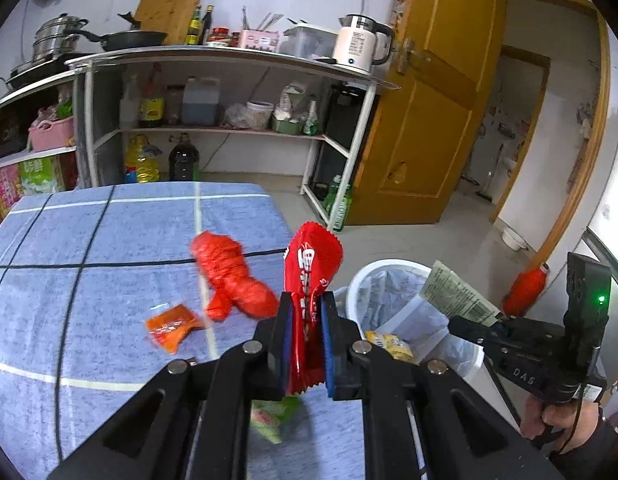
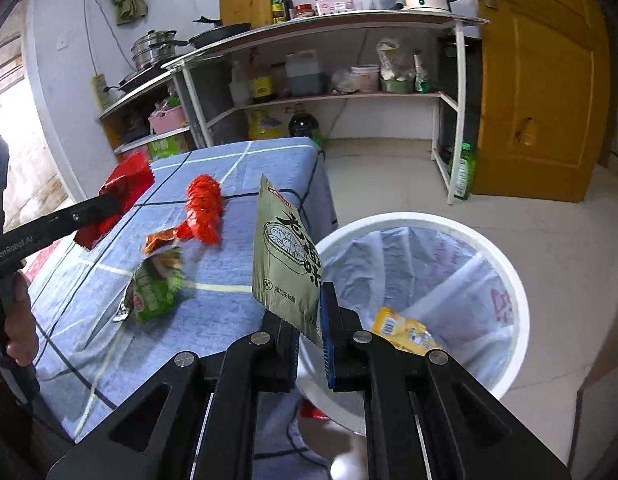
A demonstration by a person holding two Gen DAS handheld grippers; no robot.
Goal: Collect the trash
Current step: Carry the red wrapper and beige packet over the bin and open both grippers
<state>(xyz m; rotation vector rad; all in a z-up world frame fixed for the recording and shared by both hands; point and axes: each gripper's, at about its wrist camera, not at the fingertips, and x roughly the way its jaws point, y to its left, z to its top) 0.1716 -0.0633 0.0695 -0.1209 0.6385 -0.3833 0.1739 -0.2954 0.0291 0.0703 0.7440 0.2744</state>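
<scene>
Left gripper (image 1: pixel 305 316) clamps red wrapper (image 1: pixel 311 268), upright between pads. Right gripper (image 2: pixel 309 332) pinches green sachet (image 2: pixel 287 256) by corner, bin (image 2: pixel 505 256) just beyond fingertips, likely ready for drop.

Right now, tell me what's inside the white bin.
The white bin holds a clear liner bag and one yellow packet lying on it. Anything under the packet or the liner's folds is hidden.

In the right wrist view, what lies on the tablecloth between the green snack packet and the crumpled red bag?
A small orange sachet lies between the green snack packet and the crumpled red bag, seen in the right wrist view.
</scene>
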